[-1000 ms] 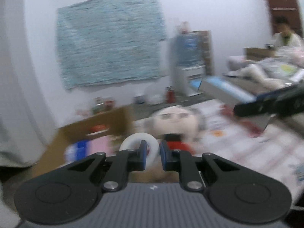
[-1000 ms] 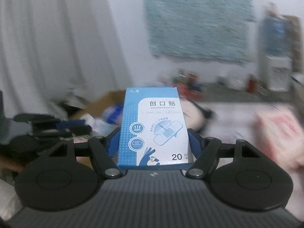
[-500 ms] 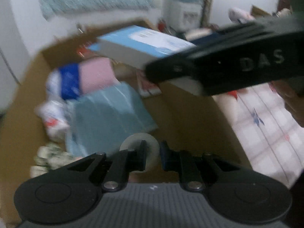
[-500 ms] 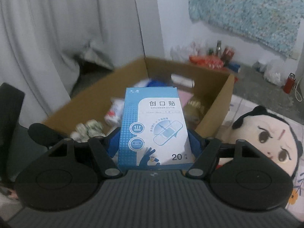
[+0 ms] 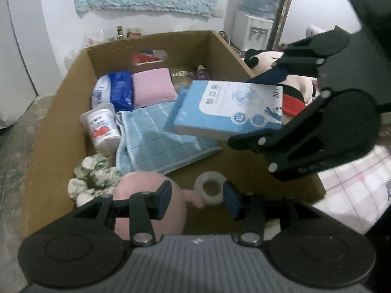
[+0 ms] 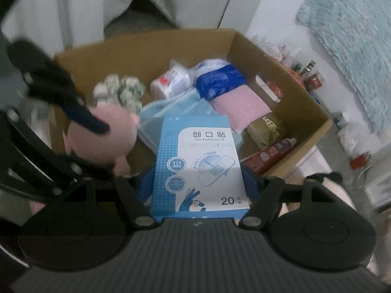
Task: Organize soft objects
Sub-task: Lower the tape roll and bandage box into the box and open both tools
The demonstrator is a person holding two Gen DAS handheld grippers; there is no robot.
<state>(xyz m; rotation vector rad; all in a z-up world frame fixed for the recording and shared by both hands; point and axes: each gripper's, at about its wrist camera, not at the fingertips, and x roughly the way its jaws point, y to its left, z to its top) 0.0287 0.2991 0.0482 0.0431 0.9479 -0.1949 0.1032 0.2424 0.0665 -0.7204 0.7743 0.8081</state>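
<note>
Nearest in the left wrist view, the left gripper [image 5: 196, 196] hangs over the near edge of the cardboard box [image 5: 56, 112] with its jaws opening; the white tape roll [image 5: 209, 190] sits between the blue pads, close to the right one, and whether either pad touches it cannot be told. Just beside the left pad lies a pink plush toy [image 5: 149, 210], and at the box's near left corner a green-and-white scrunchie [image 5: 94, 177]. Further in, a light blue towel [image 5: 156, 141] is spread across the middle of the box floor, with a white jar [image 5: 102, 128] against the left wall. The right gripper [image 6: 196, 184] hangs over the box from its right edge, its pads clamped on both sides of a blue plaster box [image 6: 199, 168], which hangs above the towel without touching it. Toward the far wall a blue-and-white packet [image 5: 114, 91] and a pink sponge [image 5: 152, 86] lie side by side, with a brown packet [image 6: 266, 128] and a red tube [image 6: 271, 155] near the far right corner. Beyond the right wall of the box lies a plush doll [image 5: 290, 83] with black hair.
</note>
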